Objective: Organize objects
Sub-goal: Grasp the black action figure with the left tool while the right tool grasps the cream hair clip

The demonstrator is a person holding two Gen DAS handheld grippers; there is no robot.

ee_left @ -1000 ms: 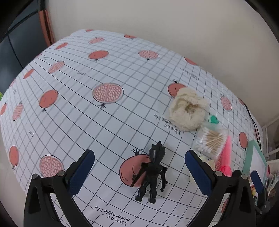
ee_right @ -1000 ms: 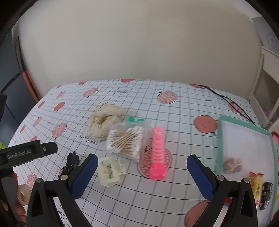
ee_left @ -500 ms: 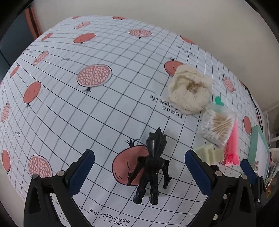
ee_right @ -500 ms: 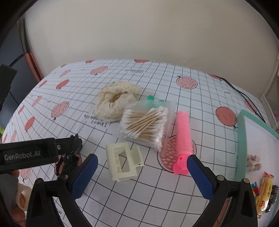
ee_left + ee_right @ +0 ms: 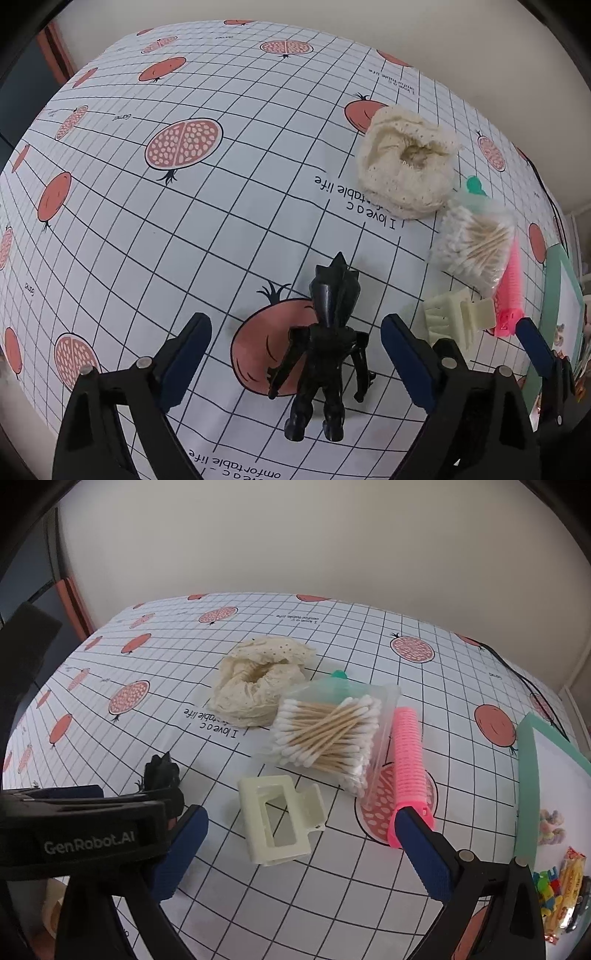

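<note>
Left tool (image 5: 295, 354): pitched down toward the tabletop (image 5: 221, 221), jaws spread wide. The black figurine (image 5: 325, 350) lies flat between the two blue pads, at lower centre of the left wrist view; neither pad touches it. Its head points up the frame, its legs toward the lens.

Right tool (image 5: 301, 853): also angled down at the tabletop, jaws wide and holding nothing. The cream hair claw clip (image 5: 279, 821) lies between and just ahead of its fingers, at the centre of the right wrist view. The right pad (image 5: 424, 853) overlaps the near end of the pink hair roller (image 5: 408, 771) in the frame; contact cannot be determined.

The body of the left tool crosses the lower left of the right wrist view, covering most of the figurine.

Other items, right wrist view:
- Bag of cotton swabs (image 5: 328, 734), centre, touching the roller's left side.
- Cream scrunchie (image 5: 258, 686), above and left of the bag.
- Green-rimmed tray (image 5: 526, 786), right edge, holding small colourful items.
</note>
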